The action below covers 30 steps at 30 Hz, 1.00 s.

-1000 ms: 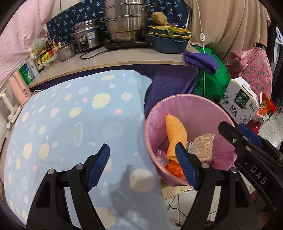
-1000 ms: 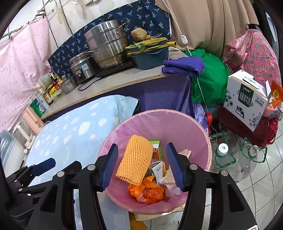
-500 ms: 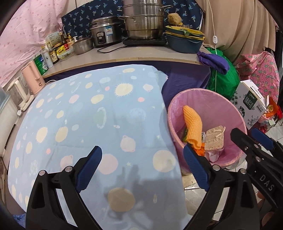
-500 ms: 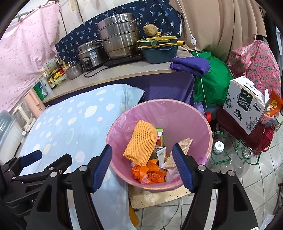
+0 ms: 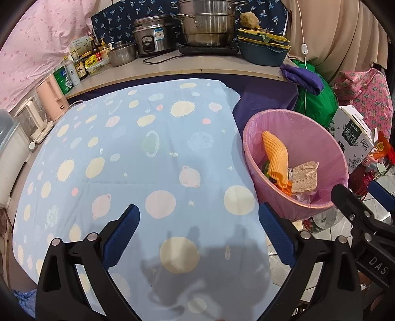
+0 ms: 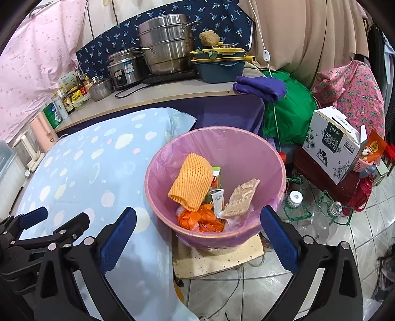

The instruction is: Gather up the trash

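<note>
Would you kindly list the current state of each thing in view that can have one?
Left tool: open, jaws just widened, nothing between them.
Right tool: open, jaws just widened, empty.
Pink-lined bin: upright, uncovered, partly filled.
Orange foam net: inside the bin, on top of the pile.
Brown pad: inside the bin, leaning.
Steamer pot: lidded.
Rice cooker: lid shut.
Milk carton box: closed.

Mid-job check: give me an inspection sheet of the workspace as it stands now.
Surface: blue cloth bare.
Job's things: pink bin holds orange foam net, carton, brown pad, orange wrapper.
Clutter: bottles on floor, milk box.
Tongs: left tongs and right tongs open, empty, just been opening.
Cables: white cord hangs by curtain.
Surroundings: counter with pots.
</note>
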Motion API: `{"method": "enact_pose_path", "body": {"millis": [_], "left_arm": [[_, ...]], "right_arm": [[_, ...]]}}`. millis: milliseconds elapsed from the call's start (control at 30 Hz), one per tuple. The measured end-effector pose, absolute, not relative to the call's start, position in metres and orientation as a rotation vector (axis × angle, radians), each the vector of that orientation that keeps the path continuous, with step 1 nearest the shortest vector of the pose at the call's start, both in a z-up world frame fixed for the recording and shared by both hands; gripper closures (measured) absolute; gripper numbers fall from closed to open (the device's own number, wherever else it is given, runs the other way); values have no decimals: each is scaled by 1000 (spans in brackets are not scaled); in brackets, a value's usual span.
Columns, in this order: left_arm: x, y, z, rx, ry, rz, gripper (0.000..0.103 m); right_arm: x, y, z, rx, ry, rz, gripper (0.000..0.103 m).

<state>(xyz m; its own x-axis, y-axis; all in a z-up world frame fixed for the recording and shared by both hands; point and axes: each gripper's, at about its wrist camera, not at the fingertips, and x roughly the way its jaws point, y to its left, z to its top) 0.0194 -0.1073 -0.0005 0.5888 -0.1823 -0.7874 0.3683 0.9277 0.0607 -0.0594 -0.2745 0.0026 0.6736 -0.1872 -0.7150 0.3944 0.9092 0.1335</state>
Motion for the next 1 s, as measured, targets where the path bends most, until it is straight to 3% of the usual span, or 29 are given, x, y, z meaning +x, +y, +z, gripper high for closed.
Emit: {"method": "enact_pose_path", "body": {"millis": [1000], "left_arm": [[6, -105, -15, 245, 934, -303, 10]], "right_arm": [[-75, -275, -13, 269, 811, -369, 6]]}}
